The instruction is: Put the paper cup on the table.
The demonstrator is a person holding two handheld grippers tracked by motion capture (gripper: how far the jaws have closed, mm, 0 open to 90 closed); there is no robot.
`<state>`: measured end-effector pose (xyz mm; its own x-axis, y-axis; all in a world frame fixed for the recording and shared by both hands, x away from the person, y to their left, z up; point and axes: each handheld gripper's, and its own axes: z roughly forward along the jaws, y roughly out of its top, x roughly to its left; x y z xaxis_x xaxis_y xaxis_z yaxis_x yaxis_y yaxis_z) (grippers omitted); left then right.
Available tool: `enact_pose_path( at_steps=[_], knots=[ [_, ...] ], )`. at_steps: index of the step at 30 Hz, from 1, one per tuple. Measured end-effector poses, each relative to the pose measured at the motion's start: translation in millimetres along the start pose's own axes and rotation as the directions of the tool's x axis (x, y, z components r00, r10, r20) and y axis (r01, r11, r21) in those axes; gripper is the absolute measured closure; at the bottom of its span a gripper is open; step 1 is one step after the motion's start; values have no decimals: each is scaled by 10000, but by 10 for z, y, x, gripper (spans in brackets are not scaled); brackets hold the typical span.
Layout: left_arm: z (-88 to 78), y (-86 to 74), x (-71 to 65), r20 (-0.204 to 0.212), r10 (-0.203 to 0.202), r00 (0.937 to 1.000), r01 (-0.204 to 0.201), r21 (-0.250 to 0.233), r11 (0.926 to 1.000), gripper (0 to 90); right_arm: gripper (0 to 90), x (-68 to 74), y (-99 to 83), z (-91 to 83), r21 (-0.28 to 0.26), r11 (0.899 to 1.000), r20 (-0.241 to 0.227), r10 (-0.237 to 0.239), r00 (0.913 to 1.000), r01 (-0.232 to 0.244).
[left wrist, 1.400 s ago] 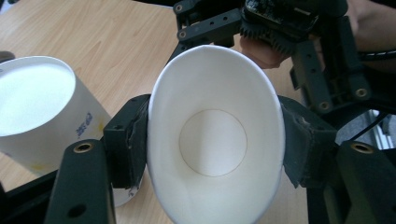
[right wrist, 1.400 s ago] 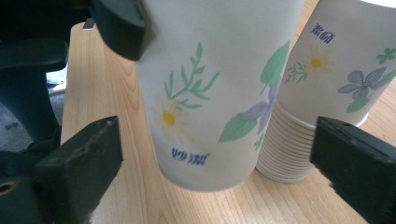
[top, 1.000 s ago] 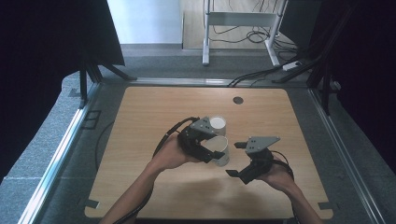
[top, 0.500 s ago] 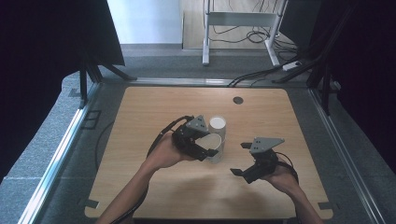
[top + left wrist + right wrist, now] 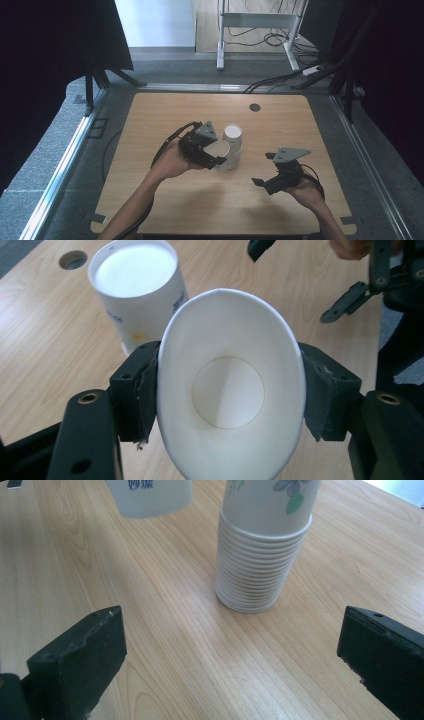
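My left tongs (image 5: 227, 405) clamp one paper cup (image 5: 230, 390), squeezed oval, held above the desk (image 5: 150, 125) beside the upside-down cup stack (image 5: 262, 550); my right tongs (image 5: 232, 655) gape empty before it. One cup seems pulled free; about fifteen rims remain nested, one stack in all

a wooden table (image 5: 150, 200) bears 1 upturned cup stack (image 5: 260, 555).
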<state>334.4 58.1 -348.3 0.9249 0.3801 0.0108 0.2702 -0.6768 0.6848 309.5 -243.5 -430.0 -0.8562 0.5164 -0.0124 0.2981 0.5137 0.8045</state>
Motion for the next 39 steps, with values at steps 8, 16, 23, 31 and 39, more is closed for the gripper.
enact_pose_path(
  at_steps=[8,16,23,31,39],
  knots=[
    [-57,-22,48,-313,0,9995,7,227,9997,329,0,-7,-63,-18,-63,9998,67,186,9998,-185],
    [-113,-44,87,-582,-109,9982,128,319,9994,328,3,-13,-146,-32,-59,9998,283,215,9994,-213],
    [-158,-102,168,-973,-341,9947,392,516,9979,328,2,-32,-220,-53,-243,9987,391,453,9982,-444],
    [-192,-198,283,-1572,-632,9855,765,798,9939,325,2,-34,-266,-58,-294,9982,587,533,9968,-517],
    [-189,-287,396,-2087,-1037,9725,1269,1010,9868,319,7,-47,-317,-49,-238,9969,630,770,9950,-756]
  ],
)
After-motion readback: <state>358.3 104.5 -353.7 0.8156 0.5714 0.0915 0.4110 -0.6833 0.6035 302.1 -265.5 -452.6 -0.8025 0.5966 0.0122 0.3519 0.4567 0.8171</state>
